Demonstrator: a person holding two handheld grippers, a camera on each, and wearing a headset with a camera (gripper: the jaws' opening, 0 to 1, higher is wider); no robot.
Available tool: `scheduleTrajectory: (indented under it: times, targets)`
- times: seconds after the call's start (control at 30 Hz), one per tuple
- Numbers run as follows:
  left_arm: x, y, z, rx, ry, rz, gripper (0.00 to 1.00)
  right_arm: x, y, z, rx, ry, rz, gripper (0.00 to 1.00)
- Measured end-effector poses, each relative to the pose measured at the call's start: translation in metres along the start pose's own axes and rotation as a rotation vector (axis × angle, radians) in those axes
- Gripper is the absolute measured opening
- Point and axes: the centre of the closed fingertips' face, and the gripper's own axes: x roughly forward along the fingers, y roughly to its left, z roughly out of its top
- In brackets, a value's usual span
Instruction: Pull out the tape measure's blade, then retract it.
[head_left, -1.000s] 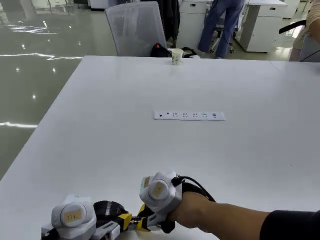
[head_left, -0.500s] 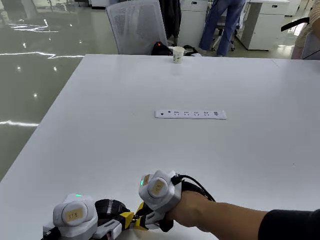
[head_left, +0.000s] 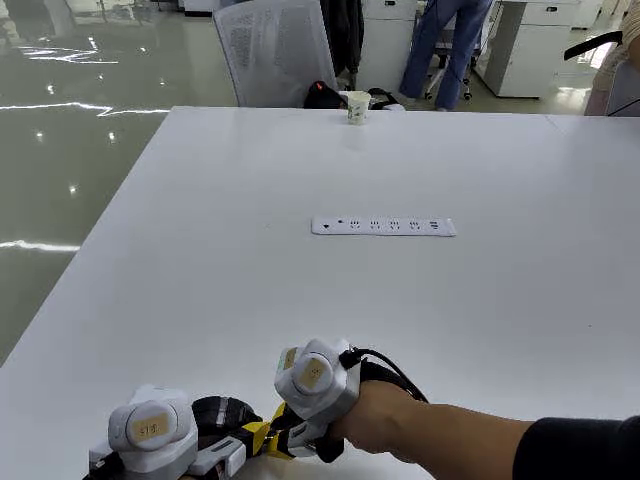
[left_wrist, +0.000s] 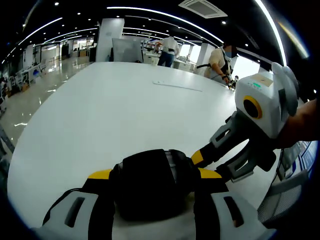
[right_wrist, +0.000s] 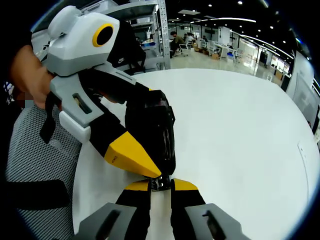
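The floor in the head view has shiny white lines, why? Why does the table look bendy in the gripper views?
Head view: the lines on the floor are glare, lights mirrored in its glossy surface. Left gripper view and right gripper view: the fisheye lens bends the flat table round; the tape measure looms big.

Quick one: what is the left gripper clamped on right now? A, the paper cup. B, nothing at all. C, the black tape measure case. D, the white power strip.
C: in the left gripper view, the jaws of the left gripper sit closed on either side of the black tape measure case, while the right gripper pinches the blade hook.
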Motion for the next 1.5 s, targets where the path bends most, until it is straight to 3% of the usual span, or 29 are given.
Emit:
scheduleTrajectory:
  times: [0.57,0.7,0.83,1.07,1.27,1.33,1.4,1.5]
  targets:
    - [0.000,0.000,0.001,0.003,-0.021,0.022,0.62,0.001,0.000,0.000,0.066,-0.008,-0.035,0.13]
    - [0.001,0.000,0.001,-0.005,0.002,0.018,0.62,0.000,-0.001,-0.001,0.074,-0.009,-0.045,0.14]
    - [0.001,0.000,0.000,-0.009,0.011,0.013,0.62,-0.004,0.001,-0.003,0.077,-0.007,-0.053,0.14]
    - [-0.005,-0.003,0.006,-0.014,-0.015,-0.011,0.62,-0.016,0.002,-0.007,0.082,-0.017,-0.063,0.14]
    - [-0.007,-0.014,-0.004,0.032,0.017,-0.090,0.76,-0.029,0.004,-0.012,0.092,-0.034,-0.081,0.16]
    - [-0.009,-0.014,-0.008,0.042,0.027,-0.098,0.81,-0.034,0.006,-0.015,0.098,-0.038,-0.085,0.18]
    - [-0.013,-0.012,-0.009,0.057,0.011,-0.094,0.89,-0.038,0.007,-0.020,0.105,-0.042,-0.088,0.19]
    - [-0.015,-0.009,-0.009,0.043,0.007,-0.098,0.97,-0.043,0.007,-0.025,0.121,-0.050,-0.099,0.20]
